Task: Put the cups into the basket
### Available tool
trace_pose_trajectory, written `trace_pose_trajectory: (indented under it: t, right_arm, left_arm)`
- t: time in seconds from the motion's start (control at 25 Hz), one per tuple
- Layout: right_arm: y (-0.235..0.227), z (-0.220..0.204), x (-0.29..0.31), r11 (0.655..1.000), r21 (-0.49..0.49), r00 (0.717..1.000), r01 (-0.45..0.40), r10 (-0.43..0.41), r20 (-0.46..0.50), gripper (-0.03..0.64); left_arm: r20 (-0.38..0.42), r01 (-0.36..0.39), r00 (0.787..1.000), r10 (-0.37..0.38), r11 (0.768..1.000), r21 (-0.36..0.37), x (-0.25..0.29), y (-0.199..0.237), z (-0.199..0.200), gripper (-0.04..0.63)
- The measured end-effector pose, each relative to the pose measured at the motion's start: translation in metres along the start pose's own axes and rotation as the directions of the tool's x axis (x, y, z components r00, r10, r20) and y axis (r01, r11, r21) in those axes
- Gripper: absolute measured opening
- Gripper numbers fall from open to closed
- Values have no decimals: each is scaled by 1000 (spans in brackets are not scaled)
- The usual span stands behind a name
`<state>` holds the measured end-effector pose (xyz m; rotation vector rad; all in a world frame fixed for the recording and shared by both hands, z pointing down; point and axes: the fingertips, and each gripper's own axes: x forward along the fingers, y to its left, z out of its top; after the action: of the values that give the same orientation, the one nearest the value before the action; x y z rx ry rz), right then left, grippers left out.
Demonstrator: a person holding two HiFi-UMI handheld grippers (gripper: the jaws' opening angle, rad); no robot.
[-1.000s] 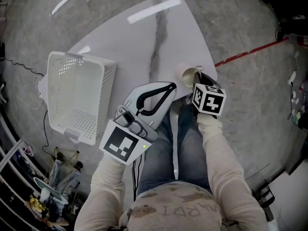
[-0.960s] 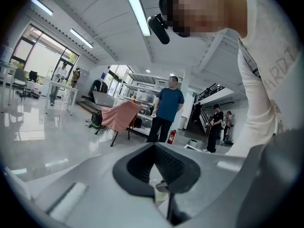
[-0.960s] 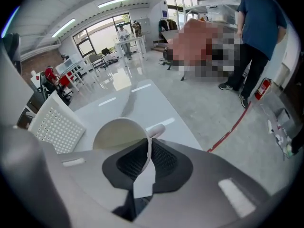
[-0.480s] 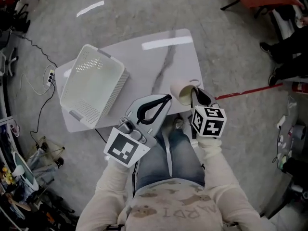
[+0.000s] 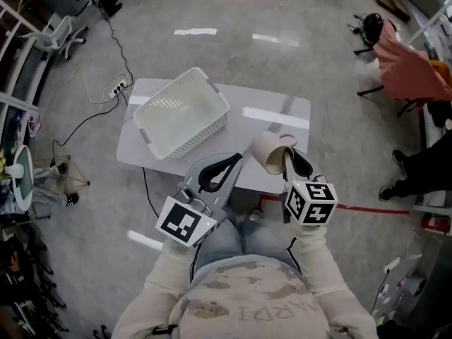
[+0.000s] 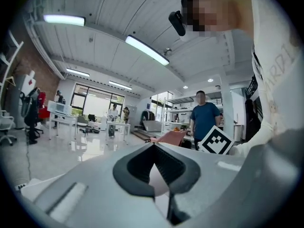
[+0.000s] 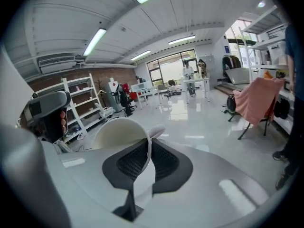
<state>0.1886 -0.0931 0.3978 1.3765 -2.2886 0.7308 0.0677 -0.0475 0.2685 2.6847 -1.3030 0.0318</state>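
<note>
Basket [image 5: 194, 134] sits upper left of centre in the head view, on the table [image 5: 268, 119], and looks empty.

L gripper [image 5: 233, 162] is centre frame. Its jaws are together w/ nothing in them, which its own view confirms [image 6: 153, 146].

R gripper [image 5: 288, 154], right of centre, is clamped on the wall of a cream cup [image 5: 268, 152]. That view shows the wall pinched between the pads [image 7: 147, 141] and the cup [image 7: 118, 132] tipped over.

Step in hand looks like carrying the cup to the basket. To do it well:
- go left across the frame and get over the basket's opening before lowering
- release only once the cup is low inside
- hold L out of the way

Pose: both forearms are bent up in front of the chest, and both grippers are well above the table, pointing outward, not down.
</note>
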Motion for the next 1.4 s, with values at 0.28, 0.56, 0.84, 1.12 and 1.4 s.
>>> trace_pose_trajectory:
  t: [0.28,0.56,0.84,1.12,1.4]
  right_arm:
    - [48,7,-19,978,-71,979,-198,202,41,48]
    - [129,10,-31,937,-121,940,-327,336,64,48]
    - [201,22,-25,919,-135,919,-369,383,93,48]
    - [279,33,-16,926,-145,919,-347,367,143,48]
    - [347,35,-5,944,-133,927,-303,324,191,48]
  left_arm:
    - [17,-206,979,205,978,30,-55,-12,4,0]
    - [48,-332,943,330,942,45,-134,-2,14,0]
    - [98,-365,928,359,929,54,-193,29,29,0]
    - [113,-308,948,298,947,90,-249,67,39,0]
    - [122,-236,967,222,964,120,-300,110,50,0]
